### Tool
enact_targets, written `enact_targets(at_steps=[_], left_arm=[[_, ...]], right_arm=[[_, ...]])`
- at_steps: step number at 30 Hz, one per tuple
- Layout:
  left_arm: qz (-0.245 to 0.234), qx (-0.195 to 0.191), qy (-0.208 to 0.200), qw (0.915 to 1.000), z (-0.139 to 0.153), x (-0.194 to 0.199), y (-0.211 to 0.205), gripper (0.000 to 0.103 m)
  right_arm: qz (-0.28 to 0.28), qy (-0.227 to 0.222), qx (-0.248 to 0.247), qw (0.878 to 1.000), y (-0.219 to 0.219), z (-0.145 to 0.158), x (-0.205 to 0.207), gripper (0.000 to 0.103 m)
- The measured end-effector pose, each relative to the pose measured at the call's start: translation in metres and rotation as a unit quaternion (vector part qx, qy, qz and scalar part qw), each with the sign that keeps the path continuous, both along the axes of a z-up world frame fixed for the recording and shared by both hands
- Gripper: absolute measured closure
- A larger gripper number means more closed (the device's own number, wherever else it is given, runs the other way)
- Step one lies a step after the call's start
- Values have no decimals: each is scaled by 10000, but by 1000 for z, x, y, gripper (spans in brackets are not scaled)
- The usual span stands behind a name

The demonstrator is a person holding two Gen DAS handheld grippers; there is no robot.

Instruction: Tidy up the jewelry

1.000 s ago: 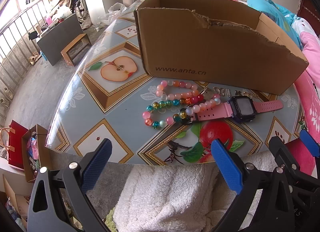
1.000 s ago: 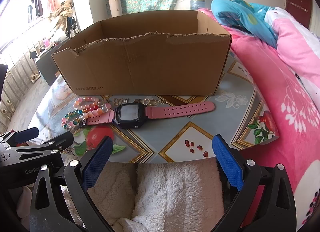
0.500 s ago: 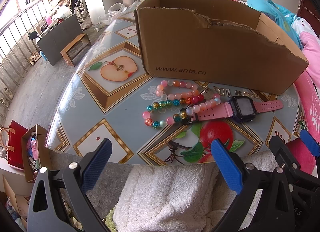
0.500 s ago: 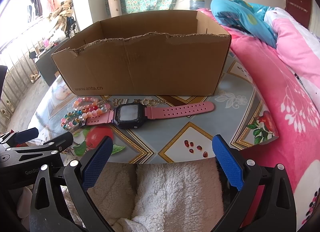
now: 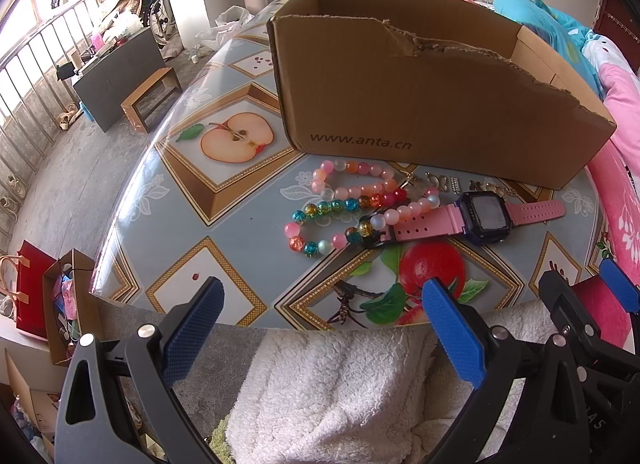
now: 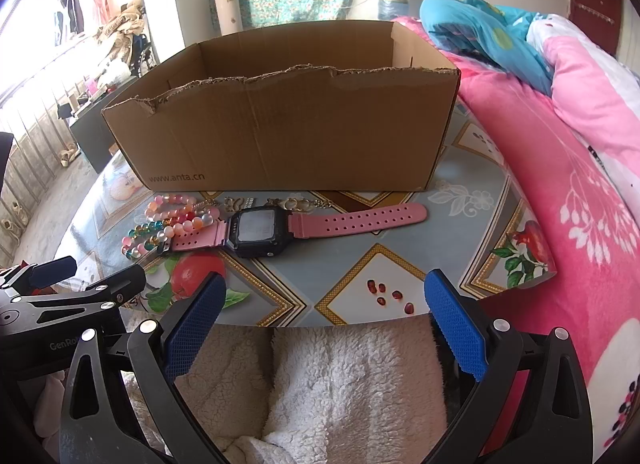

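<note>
A pink-strapped watch (image 5: pixel 484 215) (image 6: pixel 260 229) lies on the round table in front of a brown cardboard box (image 5: pixel 420 95) (image 6: pixel 288 131). Bead bracelets (image 5: pixel 344 203) (image 6: pixel 168 223) lie to its left, one over the strap end. Small gold chain pieces (image 5: pixel 444 183) (image 6: pixel 296 203) lie against the box. My left gripper (image 5: pixel 320 312) is open and empty, held off the table's near edge. My right gripper (image 6: pixel 320 304) is open and empty too, near the same edge, right of the left one.
The table (image 5: pixel 224 191) has a glossy fruit-print cover. A white fleece cloth (image 5: pixel 332 392) (image 6: pixel 340 384) lies below both grippers. A pink bed quilt (image 6: pixel 568 183) runs along the right. A dark bench and stool (image 5: pixel 120 79) stand on the floor to the left.
</note>
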State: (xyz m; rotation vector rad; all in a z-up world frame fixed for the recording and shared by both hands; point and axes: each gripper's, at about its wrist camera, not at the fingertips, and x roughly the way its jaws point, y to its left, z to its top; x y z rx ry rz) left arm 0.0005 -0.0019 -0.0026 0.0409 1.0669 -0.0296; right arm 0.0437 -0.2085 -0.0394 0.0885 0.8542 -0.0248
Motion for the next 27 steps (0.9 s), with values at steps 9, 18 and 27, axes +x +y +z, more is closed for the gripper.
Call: enact_targets(at_steps=[9,18,27], left_arm=[[-1,-6,4,10000,0,0,0,6],[-1,-4,-1,10000,0,0,0,6],[-3,-3,-3,10000,-1,1,0,6]], right_arm=[[-1,-3,-4,10000,-2,1,0,8],[-4,-11,-13,10000,-4,2,1,8],[-9,-9,-25,10000,-3,2,3,8]])
